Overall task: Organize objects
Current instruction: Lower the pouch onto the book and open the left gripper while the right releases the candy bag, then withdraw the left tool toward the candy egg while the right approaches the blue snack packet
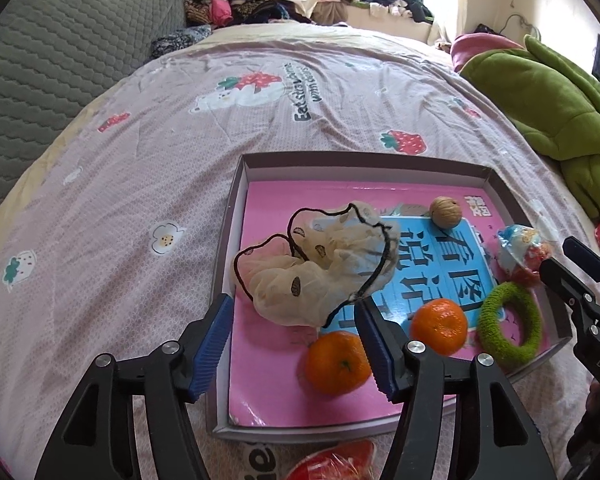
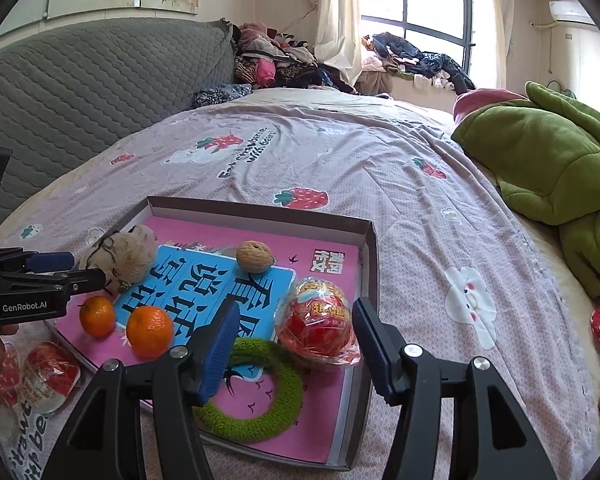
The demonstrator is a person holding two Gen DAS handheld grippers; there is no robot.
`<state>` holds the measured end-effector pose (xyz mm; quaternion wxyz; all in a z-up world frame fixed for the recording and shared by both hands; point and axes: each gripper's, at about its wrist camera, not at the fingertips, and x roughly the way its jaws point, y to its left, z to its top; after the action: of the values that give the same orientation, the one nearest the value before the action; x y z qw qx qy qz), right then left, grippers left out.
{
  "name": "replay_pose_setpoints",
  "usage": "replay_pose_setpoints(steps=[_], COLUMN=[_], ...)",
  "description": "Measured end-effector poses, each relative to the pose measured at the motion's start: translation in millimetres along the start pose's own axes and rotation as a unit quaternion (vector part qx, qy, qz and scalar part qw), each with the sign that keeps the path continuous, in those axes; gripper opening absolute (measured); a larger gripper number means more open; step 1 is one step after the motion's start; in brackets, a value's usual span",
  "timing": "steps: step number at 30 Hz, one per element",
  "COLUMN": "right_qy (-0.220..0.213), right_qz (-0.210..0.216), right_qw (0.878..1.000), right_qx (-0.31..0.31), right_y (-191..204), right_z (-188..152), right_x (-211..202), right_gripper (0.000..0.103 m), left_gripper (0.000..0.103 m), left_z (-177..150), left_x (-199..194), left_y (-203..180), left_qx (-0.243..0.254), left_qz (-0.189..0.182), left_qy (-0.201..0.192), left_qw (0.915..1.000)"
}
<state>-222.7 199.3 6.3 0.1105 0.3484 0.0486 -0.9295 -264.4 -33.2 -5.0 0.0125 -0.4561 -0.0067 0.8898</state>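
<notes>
A bed [image 1: 140,160] under a strawberry-print quilt carries the shallow box [image 2: 370,264]. Nearest, the left hand-held gripper [image 1: 296,344] stands apart above the mesh scrunchie [image 1: 320,264], empty; the right hand-held gripper [image 2: 296,344] also gapes, clear of the wrapped egg toy [image 2: 316,320] lying in the box. Both appear to have let go. Next targets probably lie outside: another wrapped toy [image 2: 50,376] near the box's corner. The hands should lift straight clear, avoiding the oranges [image 2: 150,330] and, farther back, the walnut [image 2: 254,256].

Left gripper [image 1: 294,340] and right gripper [image 2: 294,346], both tilted downward, jaws apart, nothing clamped.
</notes>
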Motion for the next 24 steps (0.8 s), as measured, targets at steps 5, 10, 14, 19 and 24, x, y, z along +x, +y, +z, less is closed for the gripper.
replay_pose_setpoints(steps=[5,10,14,19,24], right_qy=[-0.008,-0.017,-0.023,-0.031,-0.038], right_qz=[0.002,0.008,0.015,0.018,0.023], right_qw=[1.0,1.0,1.0,0.999,0.999], right_qx=[0.001,0.004,0.006,0.007,0.009], right_y=[2,5,9,13,17], right_z=[2,3,4,4,2], right_x=[-12,-26,-37,-51,-65], right_gripper=[0.058,0.059,0.065,0.066,0.069], left_gripper=[0.065,0.069,0.071,0.071,0.071], left_z=[-2,-4,-7,-11,-15], left_x=[-9,-20,-30,-41,-54], left_y=[-2,-3,-3,-4,-3], left_qx=[-0.001,0.002,0.003,0.004,0.007], left_qz=[-0.002,-0.004,-0.005,-0.009,-0.009], left_qy=[-0.006,-0.013,-0.019,-0.025,-0.032], left_qw=[1.0,0.9999,0.9998,0.9996,0.9994])
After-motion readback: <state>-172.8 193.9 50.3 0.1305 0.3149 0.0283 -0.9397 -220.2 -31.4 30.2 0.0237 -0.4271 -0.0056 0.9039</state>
